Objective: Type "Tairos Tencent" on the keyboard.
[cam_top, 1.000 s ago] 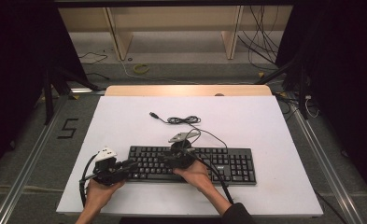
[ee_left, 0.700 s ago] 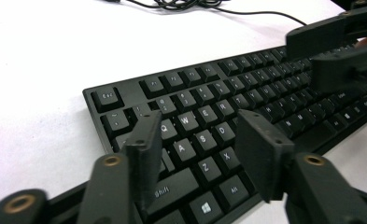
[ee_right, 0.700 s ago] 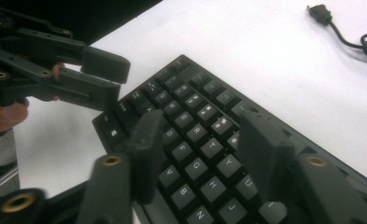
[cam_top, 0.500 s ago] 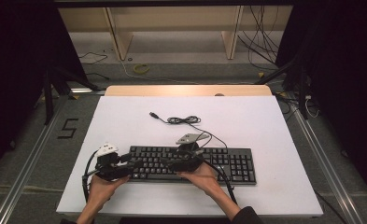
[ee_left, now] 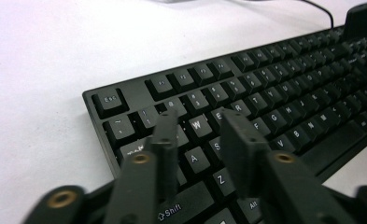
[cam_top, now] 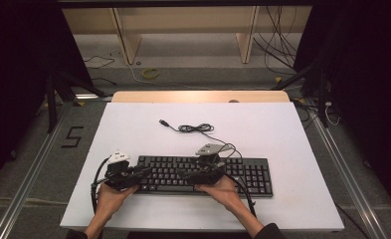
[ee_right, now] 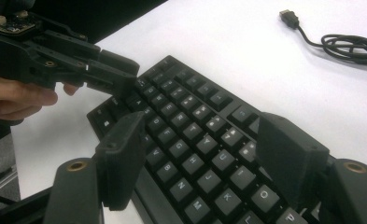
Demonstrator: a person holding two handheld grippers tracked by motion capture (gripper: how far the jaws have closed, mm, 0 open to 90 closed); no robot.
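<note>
A black keyboard (cam_top: 243,174) lies flat near the front of the white table (cam_top: 282,129). Its cable (cam_top: 195,128) is coiled behind it and ends in a loose USB plug (cam_top: 162,121). My left gripper (cam_top: 142,172) hovers over the keyboard's left end, its jaws a little apart above the W and A keys (ee_left: 196,125), holding nothing. My right gripper (cam_top: 184,174) points left over the middle keys. In the right gripper view the right gripper (ee_right: 202,128) is wide open above the keyboard (ee_right: 190,140), and the left gripper (ee_right: 118,72) faces it from the upper left.
The coiled cable (ee_right: 354,46) and its plug (ee_right: 289,17) lie on the table beyond the keyboard. A wooden strip (cam_top: 198,96) edges the table's far side. Behind it are shelf legs and floor cables (cam_top: 277,45). Dark curtains stand at both sides.
My right gripper has shifted slightly to the right along the keyboard. The left gripper and the keyboard have hardly moved.
</note>
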